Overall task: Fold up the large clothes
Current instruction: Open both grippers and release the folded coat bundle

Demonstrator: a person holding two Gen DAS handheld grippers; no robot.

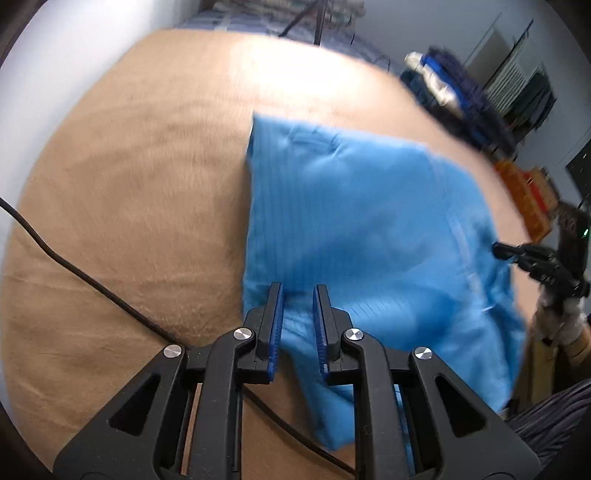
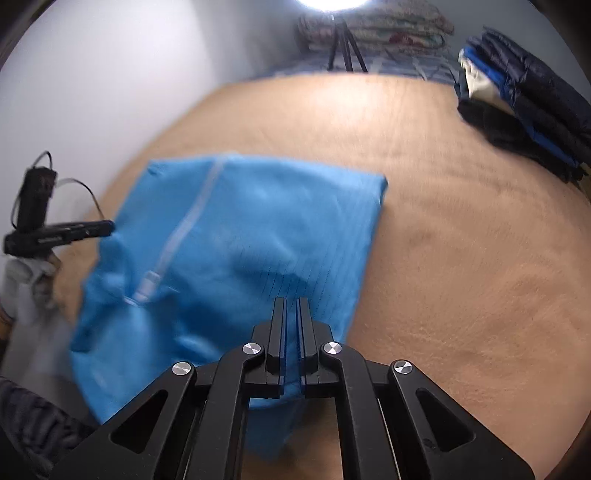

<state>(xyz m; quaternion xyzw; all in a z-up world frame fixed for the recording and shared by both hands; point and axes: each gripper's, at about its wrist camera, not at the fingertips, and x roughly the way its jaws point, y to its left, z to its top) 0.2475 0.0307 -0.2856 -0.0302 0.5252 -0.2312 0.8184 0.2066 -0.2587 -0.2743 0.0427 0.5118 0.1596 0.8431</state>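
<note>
A bright blue garment (image 1: 351, 206) lies partly folded on a tan blanket (image 1: 129, 184); its near edge is lifted off the bed. My left gripper (image 1: 298, 291) is shut on a thick bunch of that near edge, and cloth hangs below its pads. In the right wrist view the same garment (image 2: 258, 221) shows a pale zipper (image 2: 192, 221). My right gripper (image 2: 292, 302) is shut on the near edge with a thin fold between its pads. Each view shows the other gripper at the garment's side: the right gripper (image 1: 496, 251) and the left gripper (image 2: 109, 226), each held by a gloved hand.
A pile of dark and blue clothes (image 2: 524, 110) sits at the bed's far right corner. A tripod (image 2: 343, 48) and folded quilts (image 2: 388, 29) stand beyond the far edge. A black cable (image 1: 74, 266) crosses the blanket at left. White wall runs along the left side.
</note>
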